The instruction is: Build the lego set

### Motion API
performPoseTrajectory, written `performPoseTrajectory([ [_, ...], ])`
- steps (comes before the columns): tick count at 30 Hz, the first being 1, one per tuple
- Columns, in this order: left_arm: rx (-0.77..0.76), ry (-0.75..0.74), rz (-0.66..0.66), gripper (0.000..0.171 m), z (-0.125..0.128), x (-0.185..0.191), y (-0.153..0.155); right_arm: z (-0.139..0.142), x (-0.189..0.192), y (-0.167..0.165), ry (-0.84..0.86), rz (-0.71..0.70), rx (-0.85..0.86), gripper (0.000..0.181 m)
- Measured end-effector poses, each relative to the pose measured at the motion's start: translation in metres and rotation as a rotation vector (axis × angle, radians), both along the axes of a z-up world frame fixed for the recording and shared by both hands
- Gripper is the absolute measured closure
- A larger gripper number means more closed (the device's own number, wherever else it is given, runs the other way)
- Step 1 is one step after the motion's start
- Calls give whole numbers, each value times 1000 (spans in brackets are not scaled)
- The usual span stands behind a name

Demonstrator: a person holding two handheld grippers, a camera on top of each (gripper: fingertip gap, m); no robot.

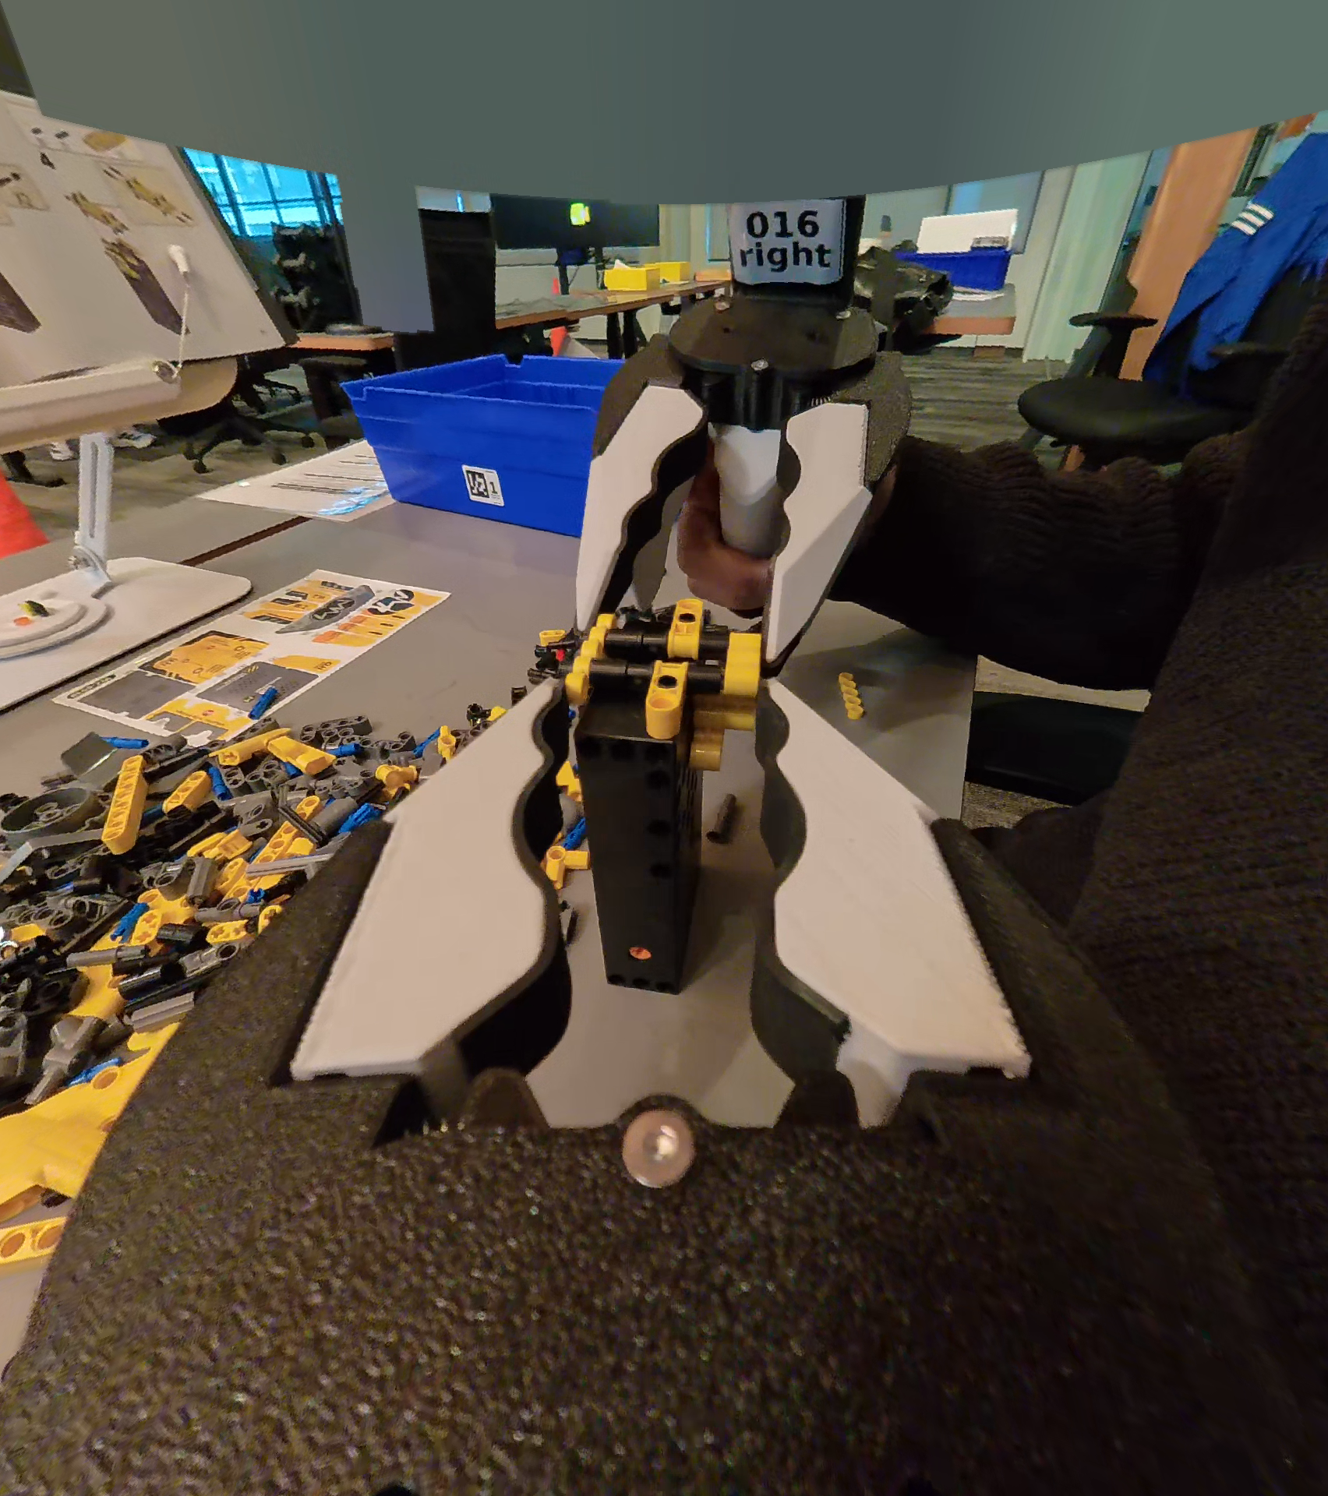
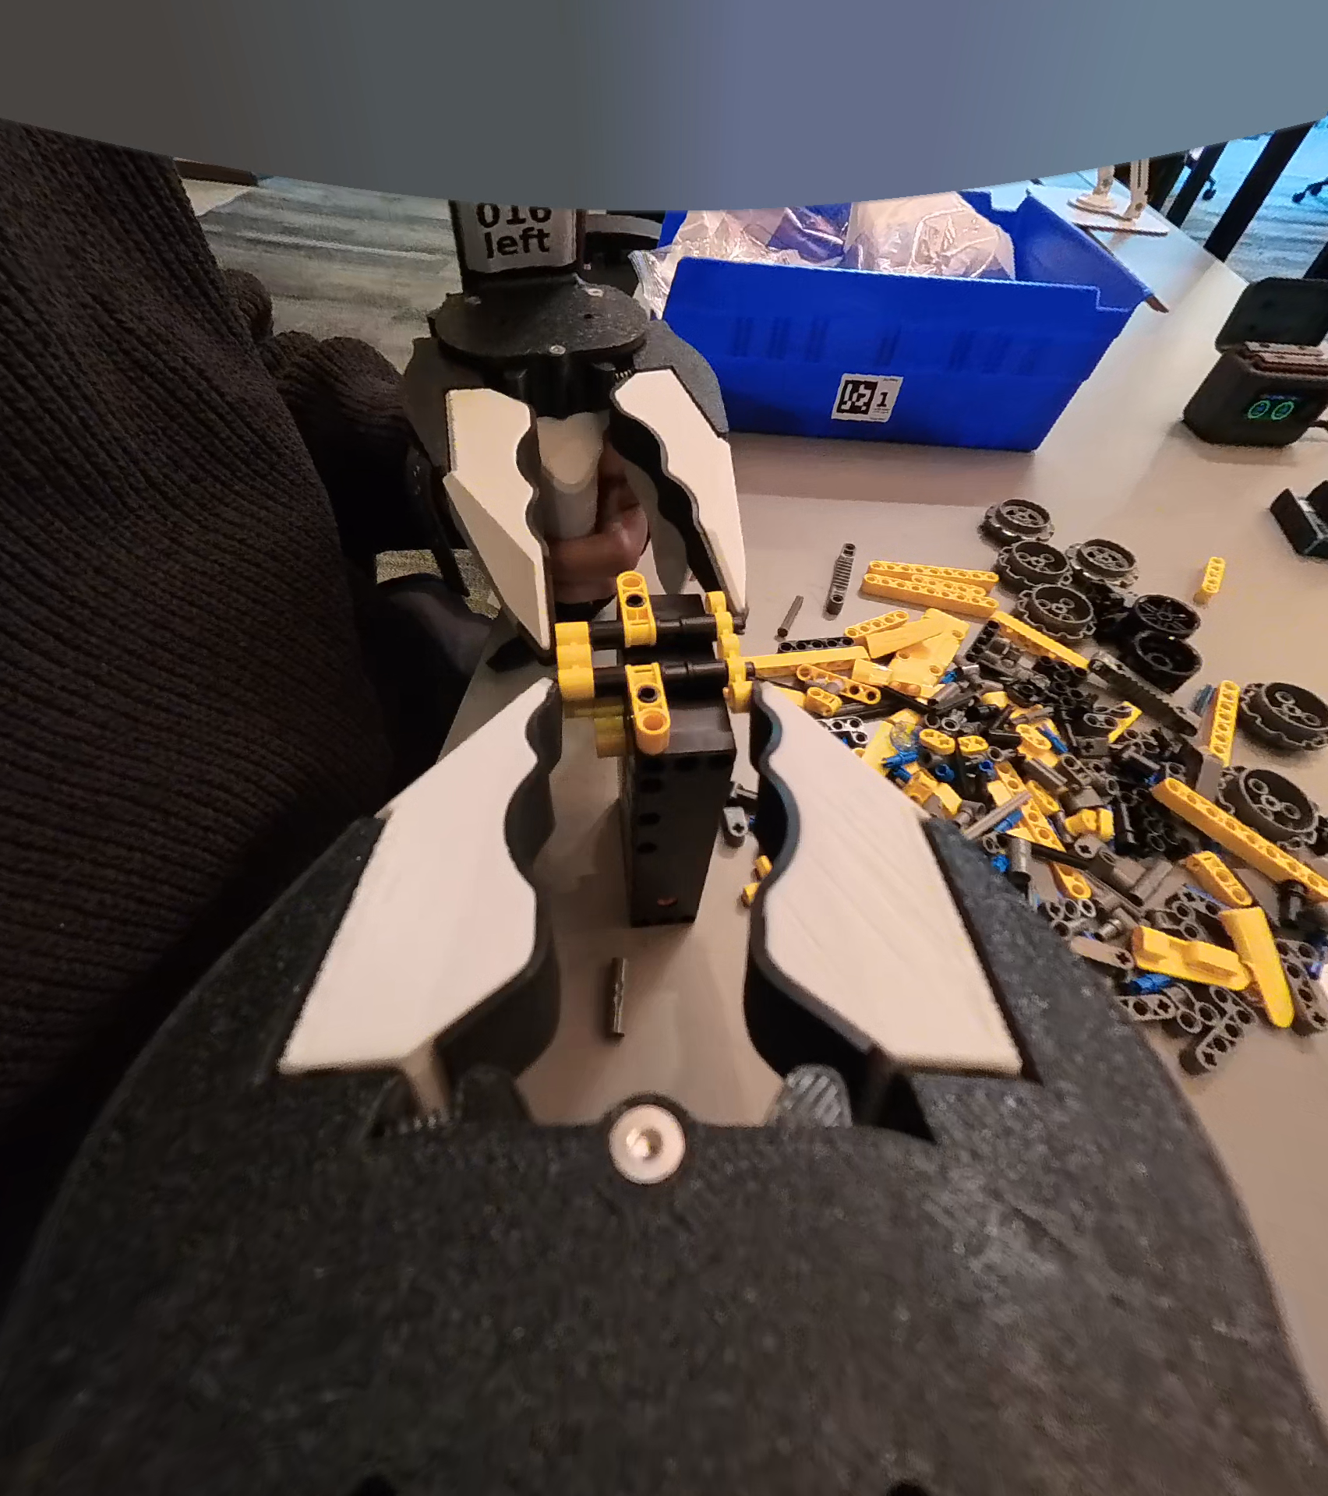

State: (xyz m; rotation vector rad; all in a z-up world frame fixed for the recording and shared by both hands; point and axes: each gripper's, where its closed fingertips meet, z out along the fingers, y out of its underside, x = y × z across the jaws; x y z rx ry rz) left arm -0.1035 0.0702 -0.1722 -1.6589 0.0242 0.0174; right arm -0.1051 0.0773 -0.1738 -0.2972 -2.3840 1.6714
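The left gripper [image 1: 661,688] and the right gripper [image 2: 657,688] point at each other from opposite sides of a small brick assembly [image 1: 649,777] that stands upright on the grey desk [image 1: 418,567]. The assembly is a tall black perforated block topped by yellow connectors and black pins. In the left wrist view the left gripper's jaws are spread to either side of the yellow top, with their tips at its ends; whether they press on it cannot be told. The right wrist view shows the same for the right gripper, its jaws parted around the top of the assembly [image 2: 665,728]. Each view shows the other gripper beyond the assembly, tilted downward with its tips at the far side of the yellow top, held by a hand [image 1: 717,558] in a dark knitted sleeve [image 1: 1049,550]. A heap of loose yellow, black, grey and blue building pieces [image 1: 159,858] lies just beside the assembly. Black wheels [image 2: 1130,615] lie at the heap's edge. A blue bin [image 1: 483,437] stands farther back, and an open instruction booklet [image 1: 61,218] rests on a white stand.
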Motion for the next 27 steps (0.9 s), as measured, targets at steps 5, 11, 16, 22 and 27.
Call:
performPoseTrajectory([
  [5,4,-1,-4,127,0,0,-1,0,0,-1,1,18,4,137],
  [11,13,1,-5,127,0,1,-2,0,1,-2,1,23,-3,138],
  [16,-5,6,-9,126,0,-1,-4,-1,-6,-2,-51,-24,40,127],
  [22,-12,14,-17,126,0,0,-4,8,1,-13,-18,75,217,116],
  [27,-6,17,-23,126,0,0,-5,0,0,-18,-48,143,400,130],
])
